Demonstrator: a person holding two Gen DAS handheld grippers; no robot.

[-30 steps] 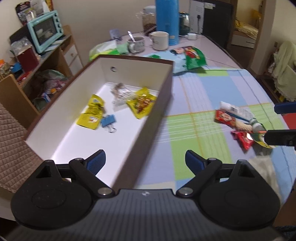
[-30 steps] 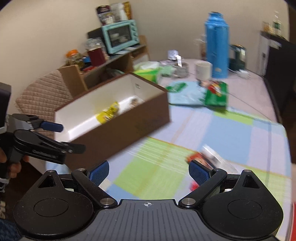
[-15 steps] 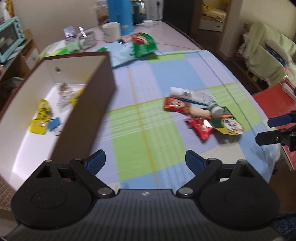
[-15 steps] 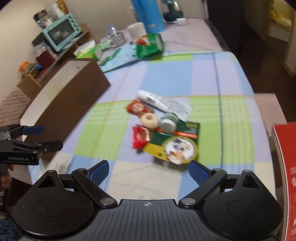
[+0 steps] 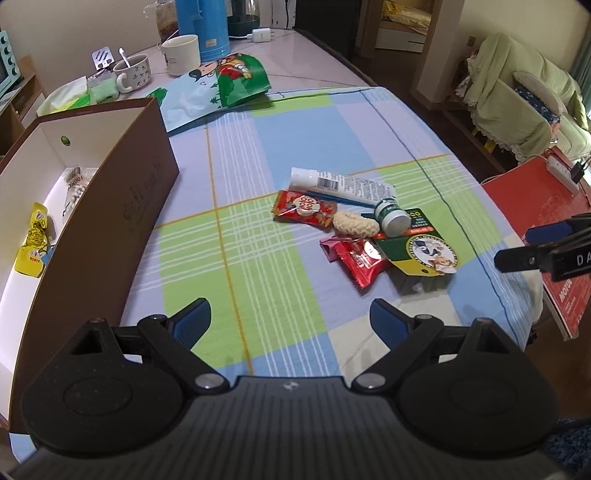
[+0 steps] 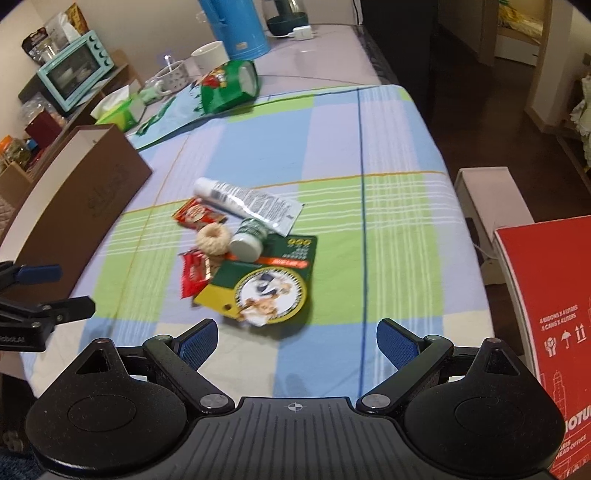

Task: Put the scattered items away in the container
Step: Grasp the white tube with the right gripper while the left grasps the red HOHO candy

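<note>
A brown box with a white inside stands at the table's left, holding yellow packets and a clear bag. Scattered on the checked cloth lie a white tube, two red snack packets, a beige ring-shaped scrunchie, a small green bottle and a green-yellow card pack. My left gripper is open and empty near the front edge. My right gripper is open and empty, just short of the card pack.
At the back stand a blue thermos, a white mug, a patterned cup, a green snack bag and a tissue pack. A red carton stands right of the table. A teal oven sits on shelves behind the box.
Both grippers have swung right, away from the box and toward the pile of items. The pile now sits nearer the middle of both views. Both stay open.
</note>
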